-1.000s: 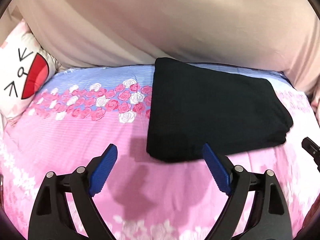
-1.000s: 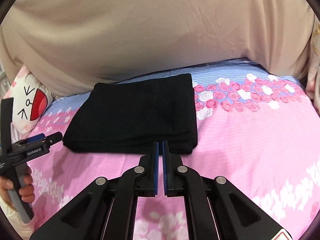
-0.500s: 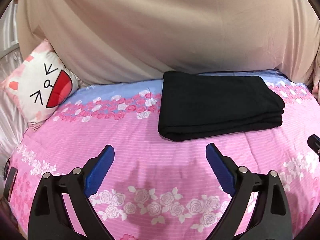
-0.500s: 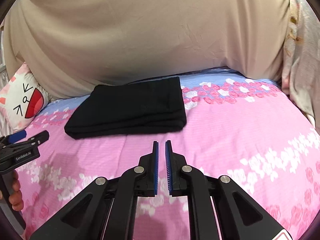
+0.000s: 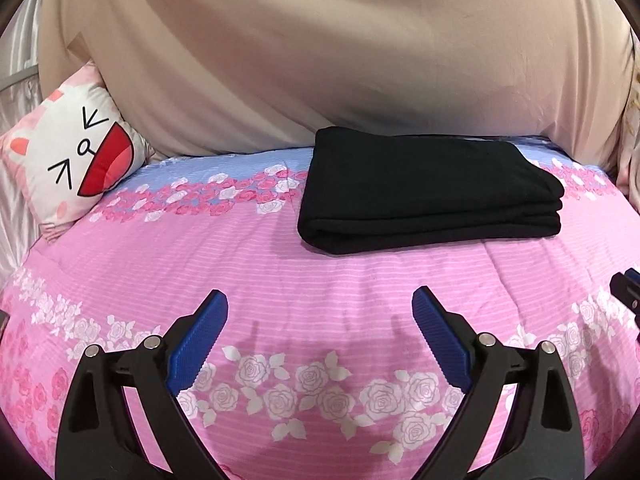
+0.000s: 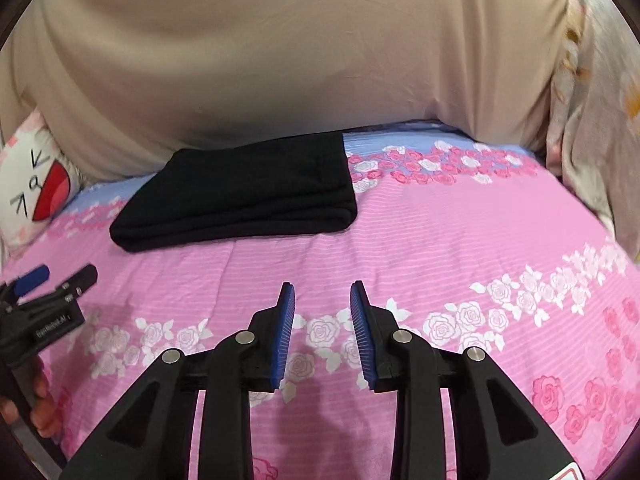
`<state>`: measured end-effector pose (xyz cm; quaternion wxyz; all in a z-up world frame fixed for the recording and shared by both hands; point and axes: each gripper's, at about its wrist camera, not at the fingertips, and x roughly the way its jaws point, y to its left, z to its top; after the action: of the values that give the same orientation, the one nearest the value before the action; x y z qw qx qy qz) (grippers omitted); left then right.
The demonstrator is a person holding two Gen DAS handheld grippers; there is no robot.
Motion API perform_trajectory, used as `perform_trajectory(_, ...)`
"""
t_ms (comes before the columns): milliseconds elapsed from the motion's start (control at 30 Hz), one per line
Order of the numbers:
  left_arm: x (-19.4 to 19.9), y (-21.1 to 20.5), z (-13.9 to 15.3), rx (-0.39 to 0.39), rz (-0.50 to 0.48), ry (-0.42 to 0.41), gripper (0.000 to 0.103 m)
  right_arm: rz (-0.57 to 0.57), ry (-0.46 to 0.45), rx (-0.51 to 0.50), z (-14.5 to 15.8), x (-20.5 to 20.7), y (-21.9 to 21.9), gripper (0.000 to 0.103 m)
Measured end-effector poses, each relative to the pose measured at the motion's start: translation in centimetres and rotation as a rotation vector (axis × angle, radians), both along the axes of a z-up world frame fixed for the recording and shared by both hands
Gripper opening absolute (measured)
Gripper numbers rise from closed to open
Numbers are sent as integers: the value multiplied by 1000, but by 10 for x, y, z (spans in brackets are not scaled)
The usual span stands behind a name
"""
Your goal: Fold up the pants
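The black pants (image 5: 428, 188) lie folded into a flat stack on the pink rose-print bedspread (image 5: 280, 272), near the far wall. In the right wrist view the same pants (image 6: 244, 196) sit left of centre. My left gripper (image 5: 320, 304) hovers over the bedspread well short of the pants, open wide with nothing between its blue pads. My right gripper (image 6: 323, 292) also hangs short of the pants, its jaws opening, with only bedspread showing in the gap. The left gripper (image 6: 48, 280) appears at the left edge of the right wrist view, held by a hand (image 6: 36, 404).
A cartoon-face pillow (image 5: 76, 152) leans at the far left against a beige cloth backdrop (image 5: 320, 60). A pale floral curtain (image 6: 596, 120) hangs at the right. The right gripper's tip (image 5: 626, 288) pokes in at the left wrist view's right edge.
Both grippers have drawn back from the folded pants, which now look smaller and farther off. The right gripper's jaws went from shut to parted. The left jaws stayed wide.
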<state>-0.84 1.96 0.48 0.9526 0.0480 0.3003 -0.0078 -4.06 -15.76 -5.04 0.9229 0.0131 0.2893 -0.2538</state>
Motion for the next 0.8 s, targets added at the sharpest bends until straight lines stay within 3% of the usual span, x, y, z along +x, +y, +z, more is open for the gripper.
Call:
perform_trajectory(133,1,3,-1,-11,13,3,91,-3,17,-46,-1,3,7,39)
perform_trajectory(800,0,3,1,-38,27,-1,91,-32,35,-60,-3,4,7,43)
